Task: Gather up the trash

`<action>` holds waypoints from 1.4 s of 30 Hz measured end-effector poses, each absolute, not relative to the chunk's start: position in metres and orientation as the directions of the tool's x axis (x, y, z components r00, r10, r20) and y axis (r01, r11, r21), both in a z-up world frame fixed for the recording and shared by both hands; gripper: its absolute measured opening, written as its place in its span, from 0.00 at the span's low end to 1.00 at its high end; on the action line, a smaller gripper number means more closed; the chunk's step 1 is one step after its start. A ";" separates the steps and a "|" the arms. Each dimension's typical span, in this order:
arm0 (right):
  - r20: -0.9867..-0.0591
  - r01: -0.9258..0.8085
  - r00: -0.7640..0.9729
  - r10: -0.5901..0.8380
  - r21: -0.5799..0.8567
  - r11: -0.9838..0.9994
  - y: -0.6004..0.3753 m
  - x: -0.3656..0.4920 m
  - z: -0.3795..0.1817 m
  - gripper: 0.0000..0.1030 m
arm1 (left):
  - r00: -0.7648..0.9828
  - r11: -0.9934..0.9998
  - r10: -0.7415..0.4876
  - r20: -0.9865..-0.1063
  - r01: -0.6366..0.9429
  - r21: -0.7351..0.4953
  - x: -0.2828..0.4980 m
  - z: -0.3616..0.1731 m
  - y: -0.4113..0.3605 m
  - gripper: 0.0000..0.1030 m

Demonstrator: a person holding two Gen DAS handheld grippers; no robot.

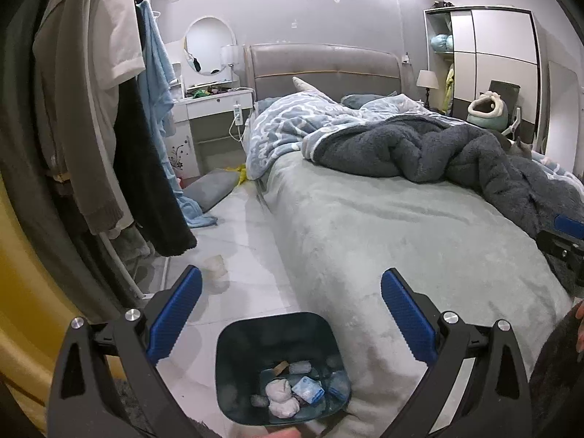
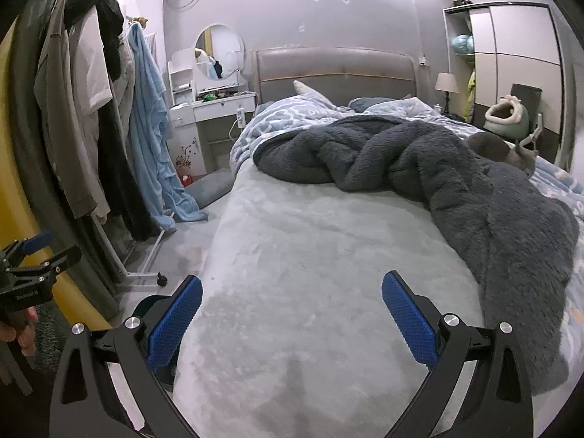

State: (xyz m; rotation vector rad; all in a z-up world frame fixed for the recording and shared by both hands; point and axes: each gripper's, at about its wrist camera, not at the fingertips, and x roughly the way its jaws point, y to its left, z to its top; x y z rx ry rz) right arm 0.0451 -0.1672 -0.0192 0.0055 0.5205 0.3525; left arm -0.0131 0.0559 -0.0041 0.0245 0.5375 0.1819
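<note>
Beside the bed (image 1: pixel 383 241), both grippers, left gripper (image 1: pixel 291 314) and right gripper (image 2: pixel 292 315), are hovering spread and empty; approaching the floor wad (image 1: pixel 216 268) low would be wise.

bin (image 2: pixel 151 304) mostly hidden behind bed (image 2: pixel 310 292), right gripper (image 1: pixel 569 244) cut off

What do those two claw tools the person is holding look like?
Both match. The left gripper and right gripper each have two curved black arms with silver bolts, ending in flat fingers faced with blue ribbed pads. From the right camera, small white lettering shows on the left gripper's black body. No cables show.
</note>
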 end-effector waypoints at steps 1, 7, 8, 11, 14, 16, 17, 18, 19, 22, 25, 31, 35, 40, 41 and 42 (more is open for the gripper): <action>-0.483 -0.325 0.812 0.328 0.092 0.941 -0.168 0.043 -0.021 0.97 | 0.844 0.985 0.170 -0.509 -0.159 0.064 -0.014 -0.005 0.054 0.97; -0.465 -0.337 0.821 0.332 0.076 0.939 -0.165 0.028 -0.022 0.97 | 0.844 0.989 0.145 -0.516 -0.132 0.061 -0.017 -0.012 0.044 0.97; -0.464 -0.331 0.823 0.327 0.075 0.941 -0.166 0.026 -0.023 0.97 | 0.846 0.990 0.143 -0.514 -0.130 0.062 -0.018 -0.012 0.044 0.97; -0.467 -0.332 0.821 0.329 0.079 0.940 -0.167 0.025 -0.027 0.97 | 0.844 0.990 0.134 -0.519 -0.131 0.043 -0.019 -0.013 0.046 0.97; -0.465 -0.337 0.821 0.331 0.073 0.939 -0.165 0.024 -0.028 0.97 | 0.840 0.990 0.133 -0.527 -0.137 0.032 -0.018 -0.015 0.048 0.97; -0.467 -0.339 0.820 0.330 0.069 0.938 -0.164 0.025 -0.029 0.97 | 0.837 0.990 0.127 -0.532 -0.136 0.023 -0.017 -0.016 0.049 0.97; -0.467 -0.336 0.821 0.330 0.072 0.939 -0.164 0.024 -0.029 0.97 | 0.836 0.991 0.126 -0.534 -0.135 0.022 -0.017 -0.017 0.049 0.97; -0.467 -0.337 0.820 0.332 0.075 0.939 -0.165 0.024 -0.030 0.97 | 0.834 0.991 0.127 -0.537 -0.135 0.025 -0.016 -0.017 0.048 0.97; -0.467 -0.336 0.820 0.331 0.076 0.939 -0.165 0.024 -0.030 0.97 | 0.832 0.990 0.128 -0.539 -0.135 0.027 -0.017 -0.018 0.049 0.97; -0.468 -0.337 0.818 0.334 0.080 0.938 -0.166 0.025 -0.031 0.97 | 0.829 0.991 0.129 -0.544 -0.134 0.032 -0.017 -0.020 0.047 0.97; -0.468 -0.338 0.818 0.335 0.079 0.938 -0.166 0.025 -0.031 0.97 | 0.826 0.990 0.131 -0.548 -0.137 0.030 -0.016 -0.021 0.048 0.97; -0.473 -0.348 0.812 0.340 0.074 0.934 -0.166 0.027 -0.033 0.97 | 0.821 0.989 0.132 -0.555 -0.145 0.021 -0.014 -0.022 0.050 0.97; -0.474 -0.349 0.812 0.340 0.071 0.934 -0.164 0.027 -0.033 0.97 | 0.820 0.989 0.134 -0.556 -0.146 0.022 -0.014 -0.022 0.051 0.97; -0.475 -0.349 0.812 0.340 0.071 0.934 -0.164 0.027 -0.033 0.97 | 0.819 0.989 0.133 -0.558 -0.146 0.022 -0.014 -0.023 0.051 0.97; -0.475 -0.349 0.812 0.339 0.071 0.935 -0.164 0.026 -0.033 0.97 | 0.819 0.989 0.133 -0.558 -0.146 0.022 -0.014 -0.024 0.051 0.97; -0.475 -0.348 0.812 0.339 0.071 0.935 -0.164 0.026 -0.032 0.97 | 0.818 0.989 0.134 -0.559 -0.146 0.023 -0.014 -0.024 0.051 0.97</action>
